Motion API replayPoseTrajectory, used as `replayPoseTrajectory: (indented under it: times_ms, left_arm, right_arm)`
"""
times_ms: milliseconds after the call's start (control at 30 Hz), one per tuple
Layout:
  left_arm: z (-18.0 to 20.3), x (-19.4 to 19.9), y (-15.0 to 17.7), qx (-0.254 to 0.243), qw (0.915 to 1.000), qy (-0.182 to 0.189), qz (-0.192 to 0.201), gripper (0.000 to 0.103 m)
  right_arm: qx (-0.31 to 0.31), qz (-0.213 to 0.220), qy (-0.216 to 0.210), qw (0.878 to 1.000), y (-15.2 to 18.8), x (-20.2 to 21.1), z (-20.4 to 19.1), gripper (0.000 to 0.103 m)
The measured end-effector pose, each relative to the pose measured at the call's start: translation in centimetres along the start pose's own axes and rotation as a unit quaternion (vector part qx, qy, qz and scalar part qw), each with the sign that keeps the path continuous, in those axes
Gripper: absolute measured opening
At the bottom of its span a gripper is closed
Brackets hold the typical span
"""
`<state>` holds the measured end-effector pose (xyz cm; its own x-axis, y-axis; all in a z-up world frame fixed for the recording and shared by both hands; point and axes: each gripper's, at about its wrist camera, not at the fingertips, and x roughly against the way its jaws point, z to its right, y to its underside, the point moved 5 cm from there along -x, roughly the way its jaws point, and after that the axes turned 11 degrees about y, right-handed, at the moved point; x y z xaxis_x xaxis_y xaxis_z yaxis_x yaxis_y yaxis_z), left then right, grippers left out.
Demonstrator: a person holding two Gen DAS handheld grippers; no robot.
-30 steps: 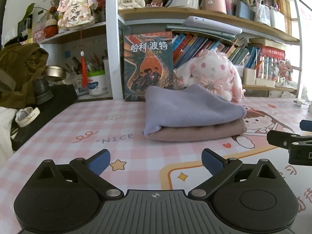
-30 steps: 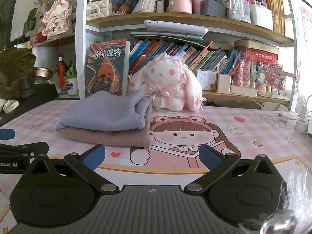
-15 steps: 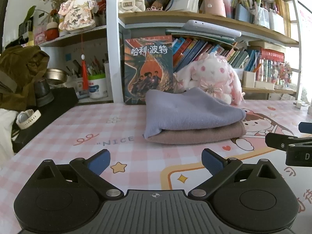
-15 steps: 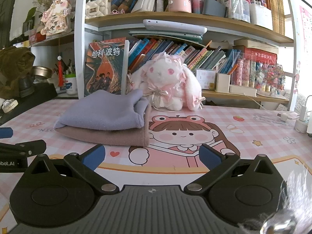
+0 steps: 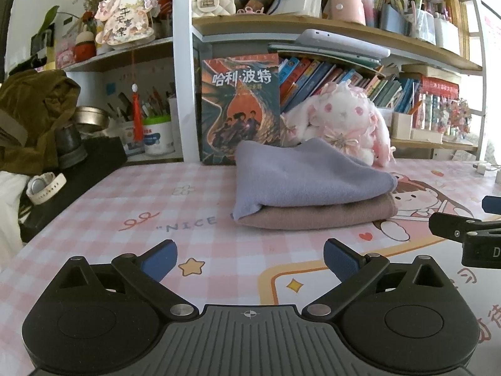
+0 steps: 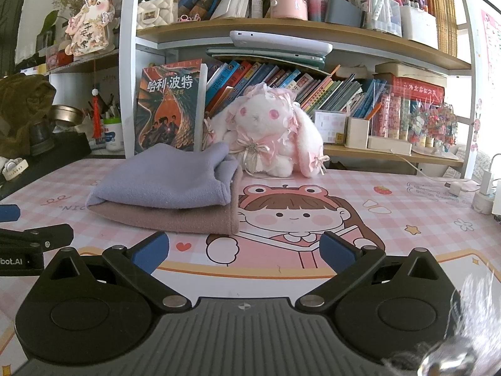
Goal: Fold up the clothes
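Observation:
A folded lilac garment (image 5: 300, 177) (image 6: 166, 178) lies on top of a folded dusty-pink garment (image 5: 316, 214) (image 6: 175, 219) on the pink checked desk mat (image 5: 156, 200). My left gripper (image 5: 250, 258) hovers low in front of the stack, open and holding nothing. The right gripper (image 6: 244, 250) stands just right of the stack's near corner, open as well, with nothing between its blue pads. Each gripper's black finger shows at the edge of the other's view.
A white plush rabbit (image 6: 269, 131) and an upright book (image 5: 239, 108) stand right behind the stack, under packed shelves. A dark bag (image 5: 28, 116), a black case and a watch (image 5: 43, 186) crowd the left edge. Chargers and cables (image 6: 469, 188) lie at the far right.
Both grippers have drifted slightly, so the stack sits a touch lower in the left view. The clothes have not moved and both grippers stay open.

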<state>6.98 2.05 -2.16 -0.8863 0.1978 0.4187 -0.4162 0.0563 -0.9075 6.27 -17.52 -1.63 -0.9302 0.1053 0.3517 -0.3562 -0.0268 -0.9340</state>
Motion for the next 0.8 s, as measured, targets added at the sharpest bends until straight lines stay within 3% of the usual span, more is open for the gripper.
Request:
replayPoseTrajectory:
  times_ms: [467, 800]
  left_arm:
    - [-0.16, -0.16, 0.11, -0.001, 0.9997, -0.024, -0.008, 0.101]
    - [-0.08, -0.41, 0.21, 0.000, 0.9999, 0.004, -0.013, 0.101]
  right_arm:
    - [0.001, 0.000, 0.000, 1.000, 0.06, 0.02, -0.11, 0.103]
    - [0.004, -0.005, -0.001, 1.000, 0.05, -0.19, -0.24, 0.103]
